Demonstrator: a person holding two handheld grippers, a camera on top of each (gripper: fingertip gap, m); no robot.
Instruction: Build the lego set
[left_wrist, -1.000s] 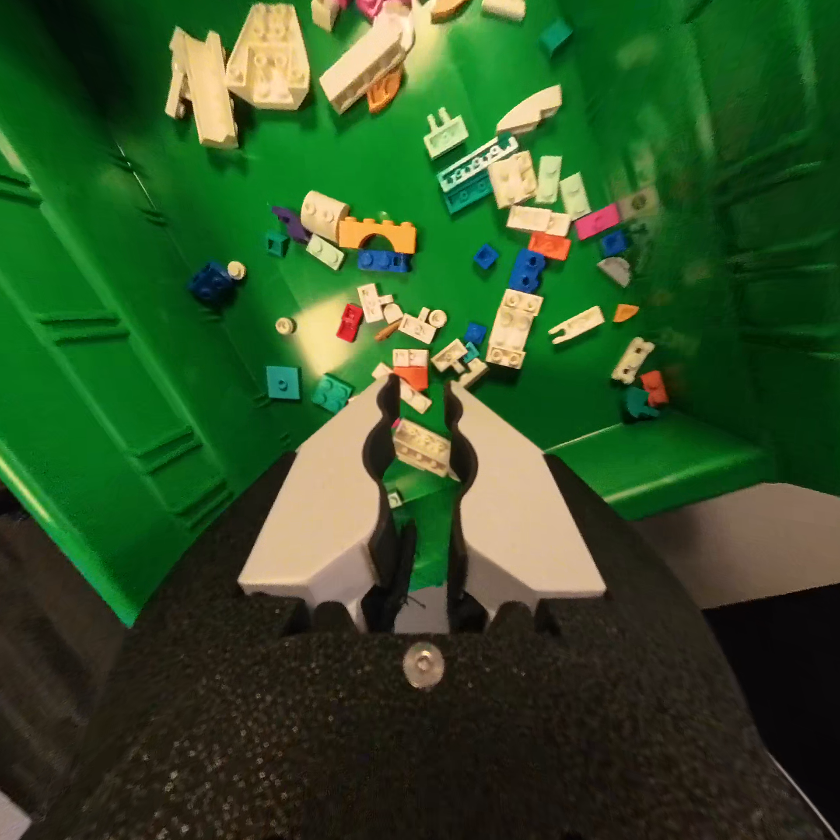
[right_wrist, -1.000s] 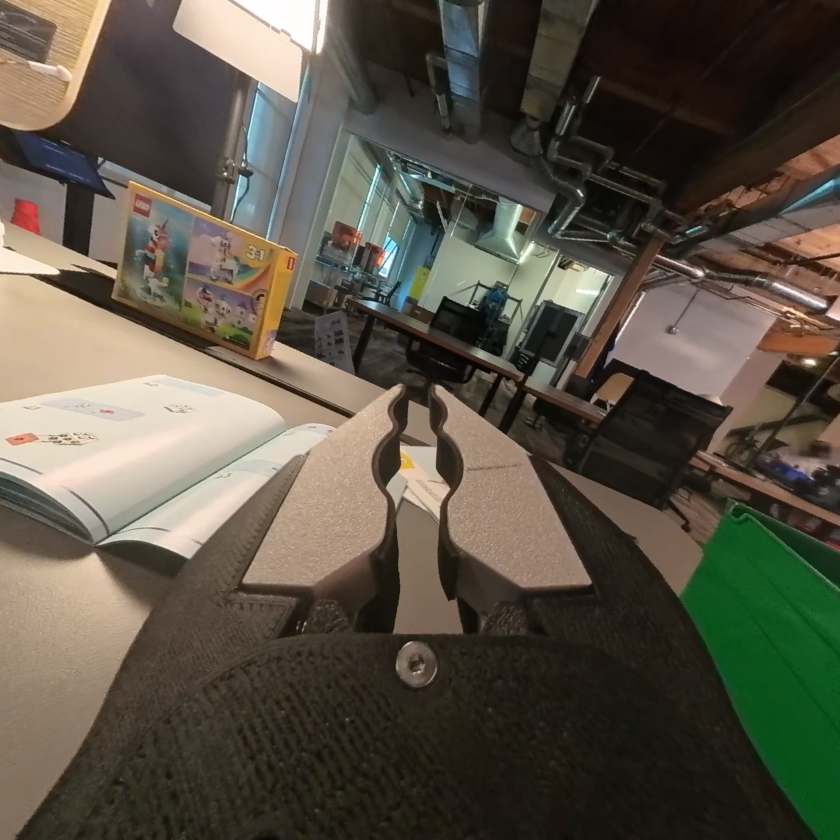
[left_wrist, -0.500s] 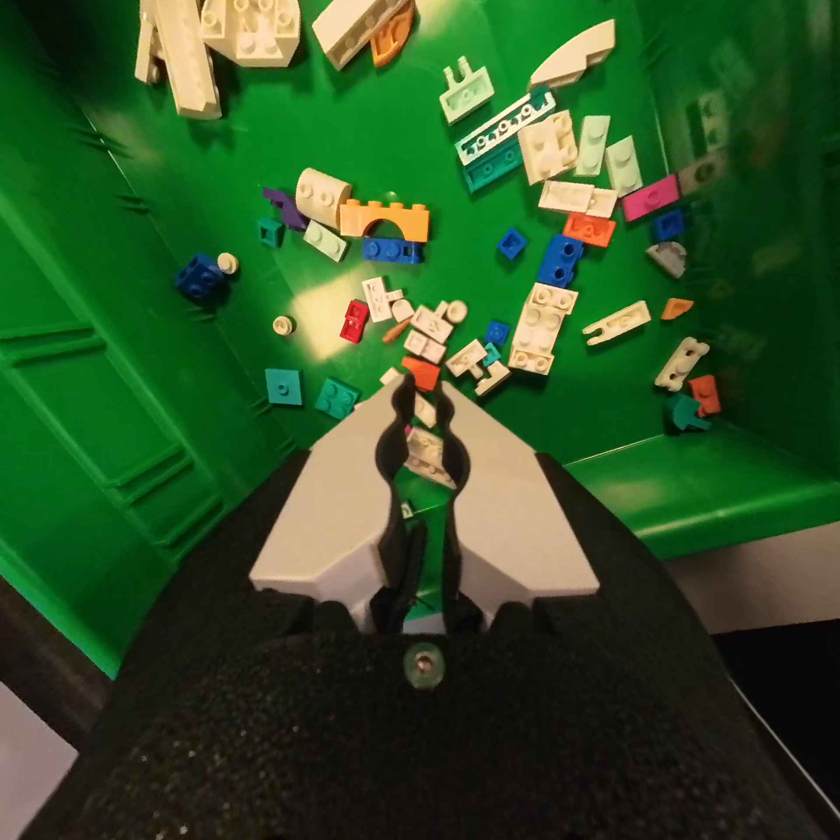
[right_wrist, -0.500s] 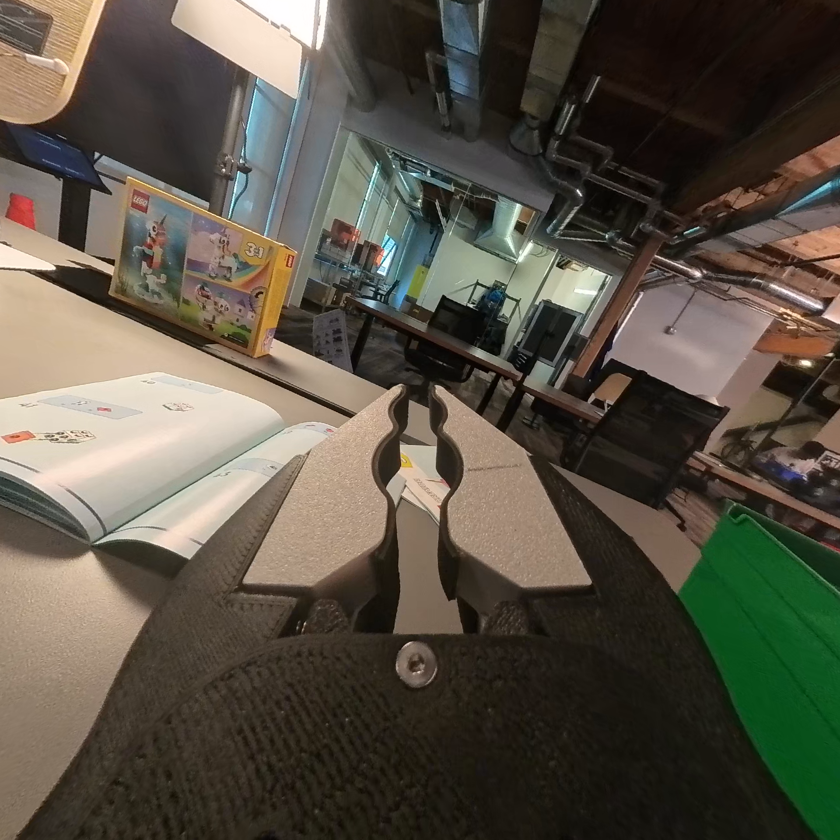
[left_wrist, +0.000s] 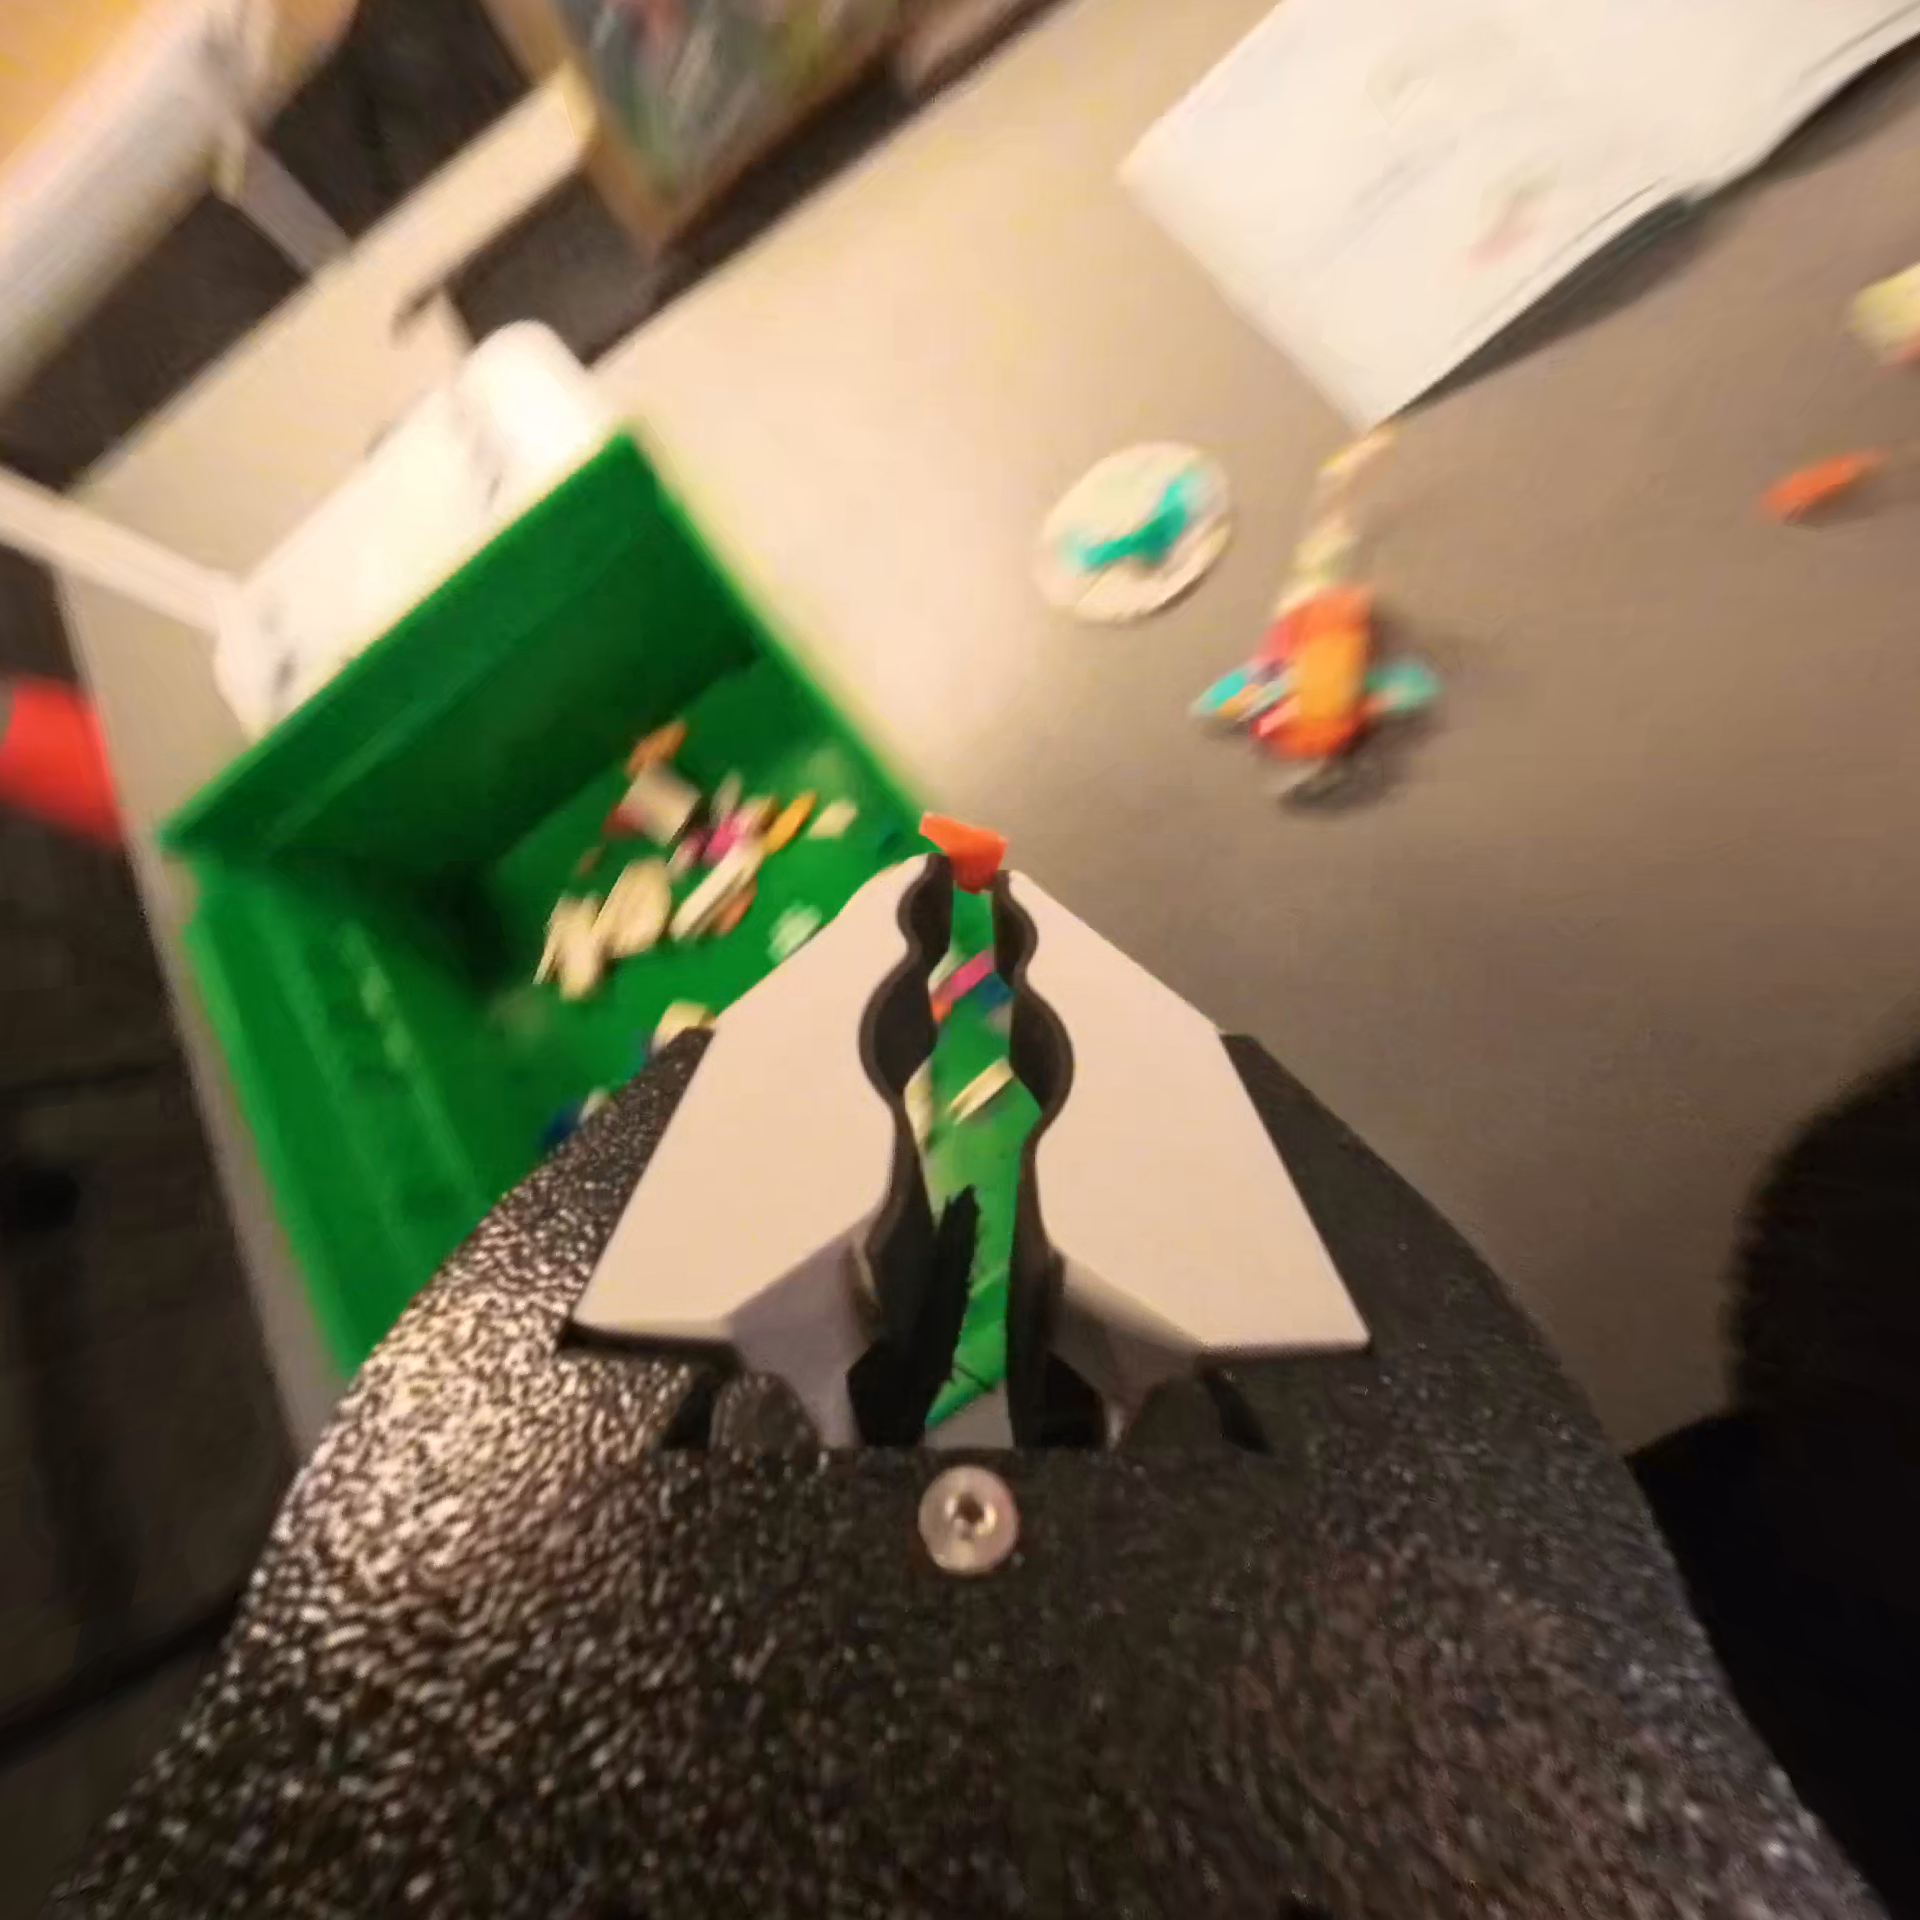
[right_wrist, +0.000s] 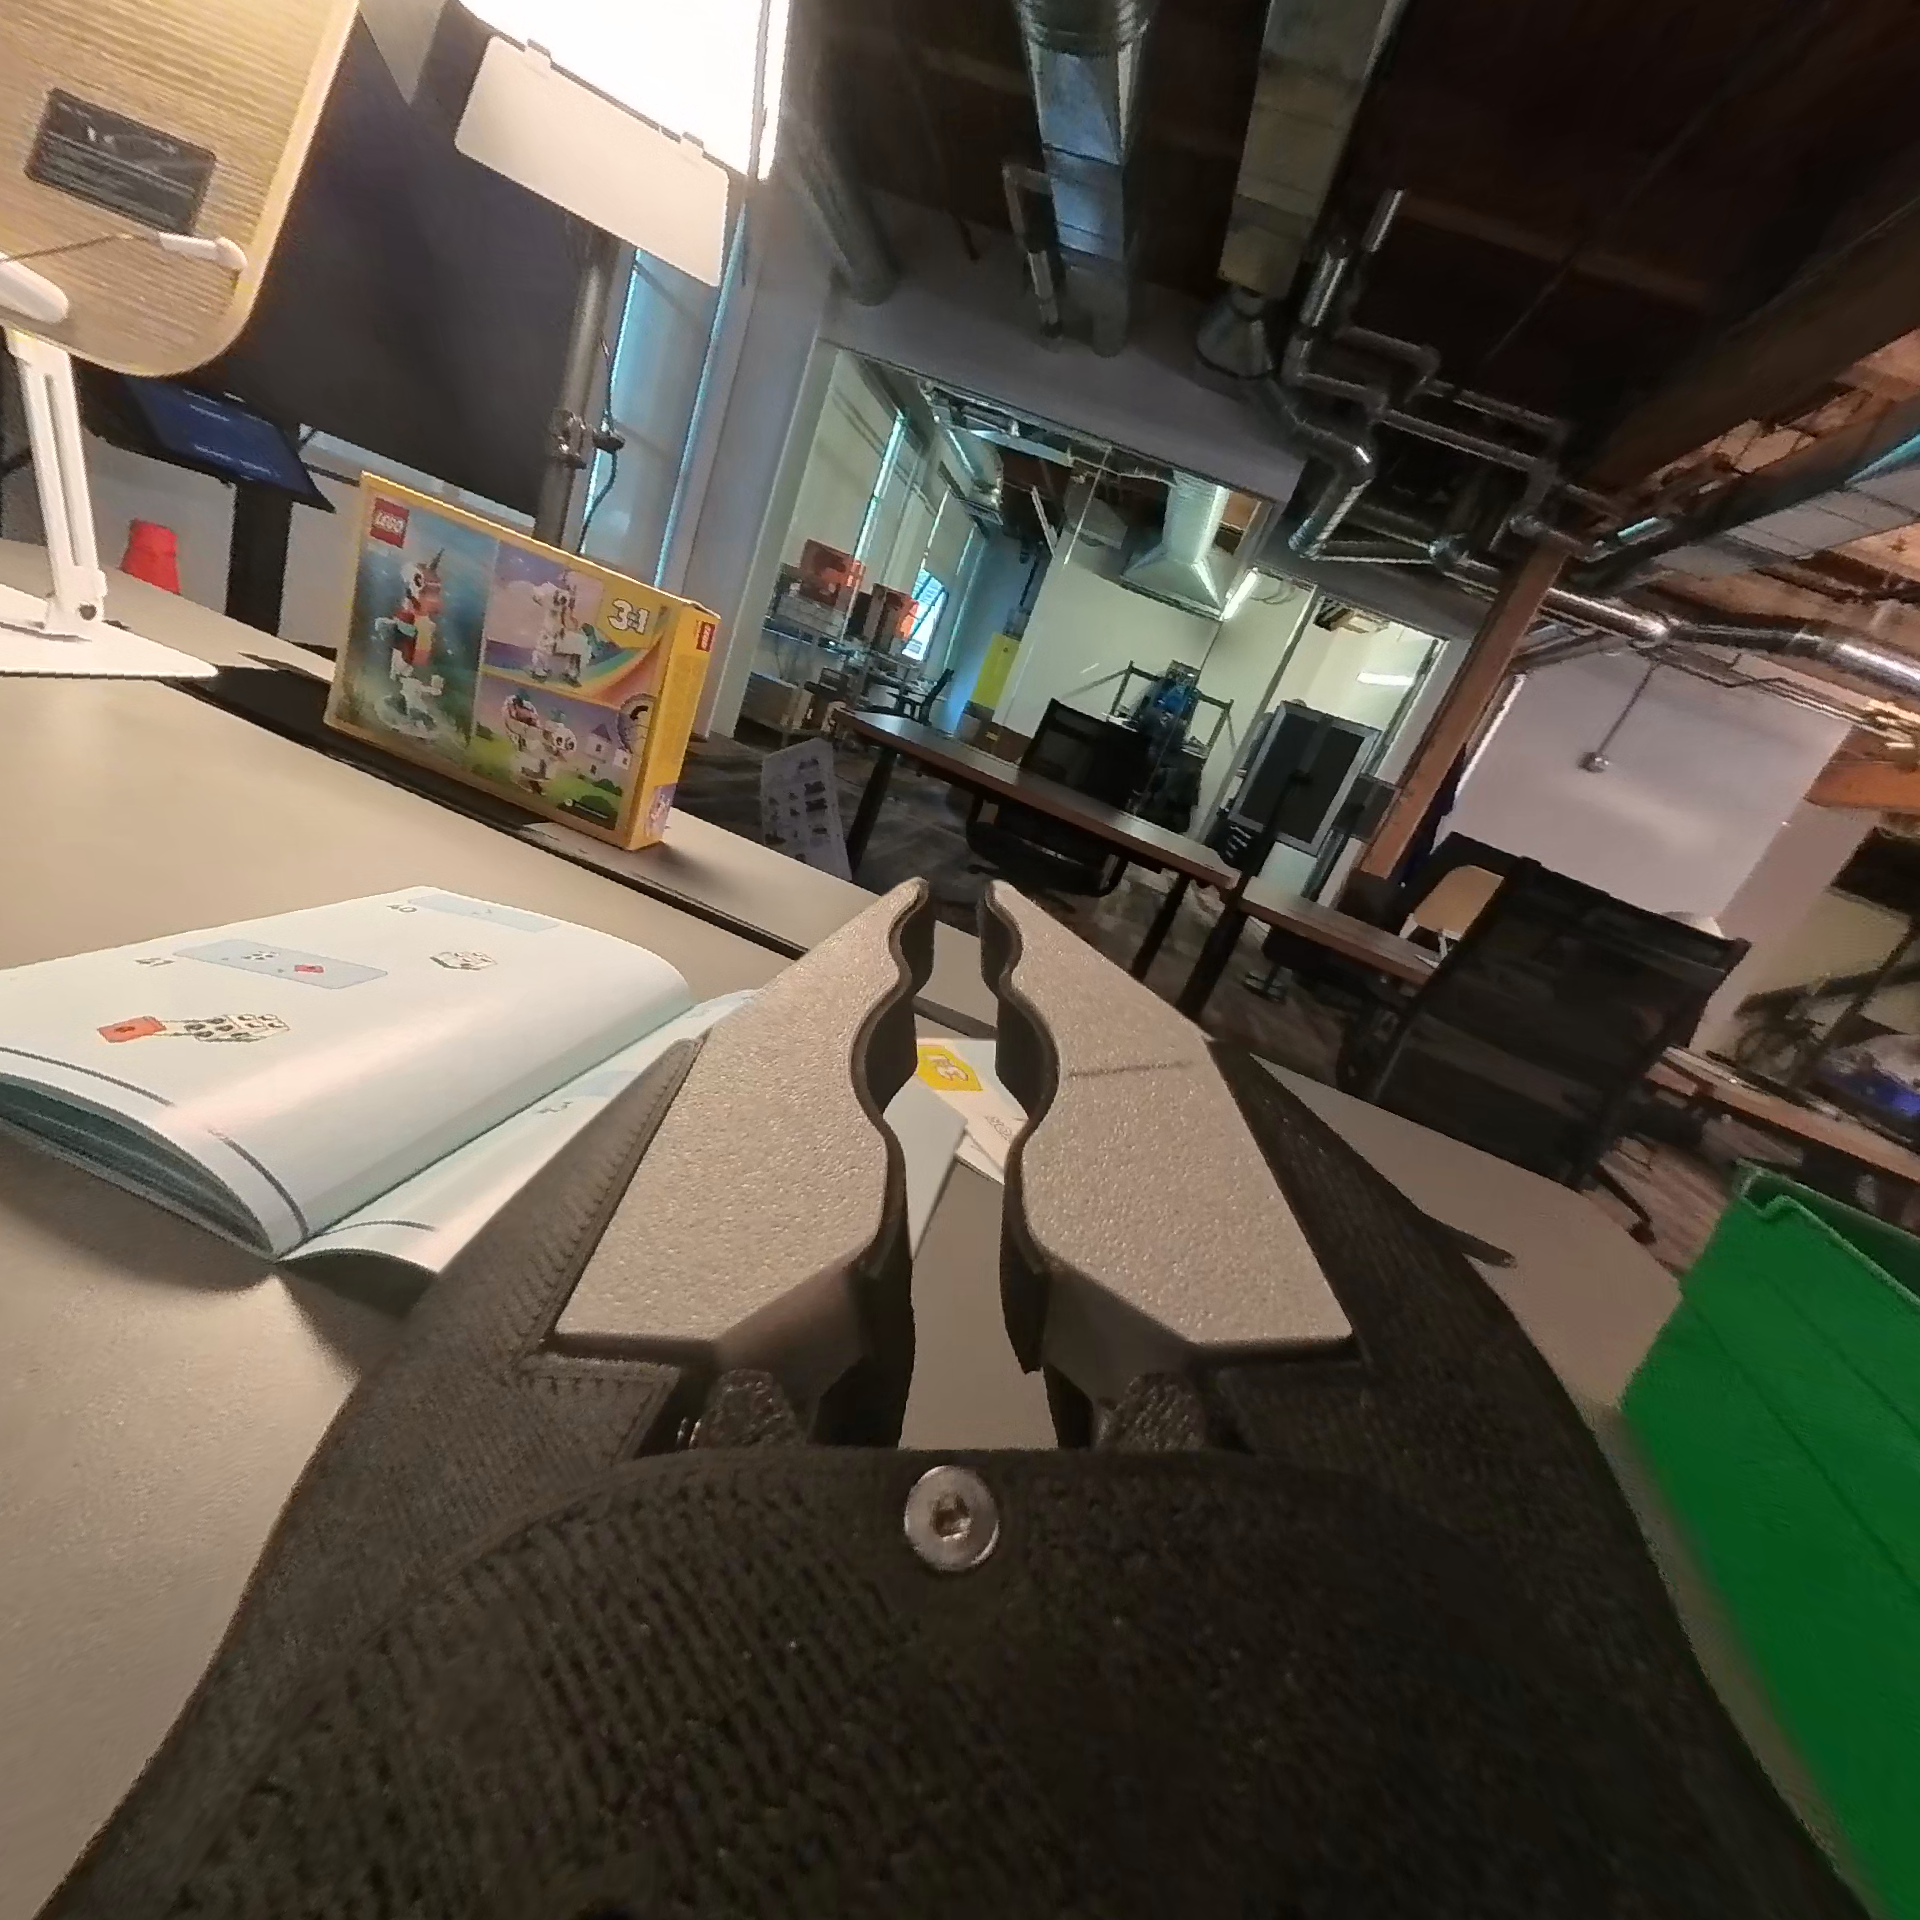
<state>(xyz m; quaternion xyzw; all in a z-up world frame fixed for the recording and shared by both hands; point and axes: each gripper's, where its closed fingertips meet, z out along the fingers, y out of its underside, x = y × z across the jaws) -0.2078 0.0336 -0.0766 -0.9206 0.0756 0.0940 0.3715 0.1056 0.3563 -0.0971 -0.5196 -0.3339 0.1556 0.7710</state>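
My left gripper (left_wrist: 966, 878) is shut on a small orange lego piece (left_wrist: 964, 840) at its fingertips and is held high above the green bin (left_wrist: 416, 935) of loose lego pieces. The view is blurred. A partly built orange and teal lego model (left_wrist: 1314, 686) lies on the grey table (left_wrist: 1455, 935) to the right, next to a round white plate (left_wrist: 1138, 532) with teal pieces. My right gripper (right_wrist: 951, 904) rests low over the table, slightly open and empty. The open instruction booklet (right_wrist: 312, 1039) lies to its left and also shows in the left wrist view (left_wrist: 1455, 156).
The yellow lego box (right_wrist: 520, 686) stands at the table's far edge. The green bin's corner (right_wrist: 1787, 1455) is at the right in the right wrist view. Small loose pieces (left_wrist: 1818, 488) lie near the booklet. A white lamp stand (right_wrist: 52, 582) and a red cup (right_wrist: 151, 545) are far left. About 45 cm separates my left fingertips from my right.
My left gripper closed on the orange piece inside the bin and lifted up and out, now high above the bin. My right gripper has barely moved.
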